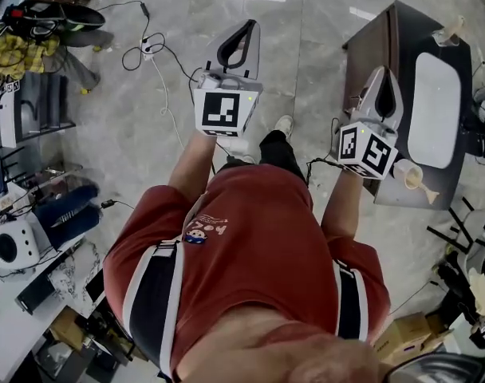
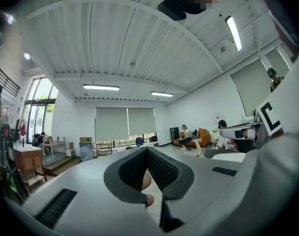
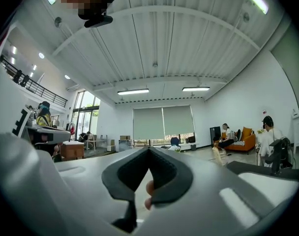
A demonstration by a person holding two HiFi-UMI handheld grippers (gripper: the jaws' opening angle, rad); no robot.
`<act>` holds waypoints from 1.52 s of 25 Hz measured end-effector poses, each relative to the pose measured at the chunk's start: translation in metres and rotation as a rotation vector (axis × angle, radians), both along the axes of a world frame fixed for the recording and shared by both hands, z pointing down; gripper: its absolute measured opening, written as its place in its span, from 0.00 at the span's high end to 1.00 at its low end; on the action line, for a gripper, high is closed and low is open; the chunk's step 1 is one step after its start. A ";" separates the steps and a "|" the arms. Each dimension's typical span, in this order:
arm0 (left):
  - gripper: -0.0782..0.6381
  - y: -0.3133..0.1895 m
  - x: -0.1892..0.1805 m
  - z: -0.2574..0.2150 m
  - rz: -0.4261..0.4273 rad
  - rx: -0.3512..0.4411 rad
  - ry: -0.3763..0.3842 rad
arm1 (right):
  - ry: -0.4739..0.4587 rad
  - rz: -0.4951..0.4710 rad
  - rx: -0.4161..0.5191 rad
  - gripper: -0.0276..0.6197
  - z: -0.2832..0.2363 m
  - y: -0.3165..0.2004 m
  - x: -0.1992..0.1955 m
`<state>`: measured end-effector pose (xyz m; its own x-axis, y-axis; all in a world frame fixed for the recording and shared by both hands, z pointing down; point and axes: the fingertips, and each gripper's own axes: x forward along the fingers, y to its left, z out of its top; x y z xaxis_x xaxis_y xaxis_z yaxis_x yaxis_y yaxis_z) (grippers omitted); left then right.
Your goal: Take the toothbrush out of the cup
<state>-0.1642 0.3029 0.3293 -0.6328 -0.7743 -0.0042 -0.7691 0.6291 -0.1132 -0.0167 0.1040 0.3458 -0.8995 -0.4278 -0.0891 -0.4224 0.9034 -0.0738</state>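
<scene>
In the head view a pale cup (image 1: 408, 174) lies at the near edge of a dark table (image 1: 390, 42), with a beige toothbrush (image 1: 427, 192) sticking out of it toward the right. My right gripper (image 1: 384, 78) is held level over the table's left edge, beyond the cup, its jaws shut and empty. The left gripper (image 1: 246, 29) is out over the floor to the left, also shut with nothing in it. In each gripper view the dark pads (image 2: 159, 168) (image 3: 164, 171) meet at a point and the room shows beyond them.
A white oblong tray (image 1: 434, 106) lies on the dark table and another pale object (image 1: 452, 29) stands at its far corner. Cables (image 1: 147, 50) trail across the marble floor. Shelving and clutter (image 1: 35, 110) line the left; cardboard boxes (image 1: 402, 337) sit bottom right.
</scene>
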 end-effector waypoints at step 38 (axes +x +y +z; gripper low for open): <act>0.88 -0.375 -0.008 -0.003 0.656 0.059 0.036 | 0.014 0.586 0.032 0.94 -0.010 -0.236 0.058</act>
<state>-0.1724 -0.0722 0.3259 -0.0298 -0.9985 -0.0457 -0.9977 0.0326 -0.0600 0.0410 -0.1321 0.3353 -0.5148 -0.8515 -0.0999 -0.8529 0.5205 -0.0408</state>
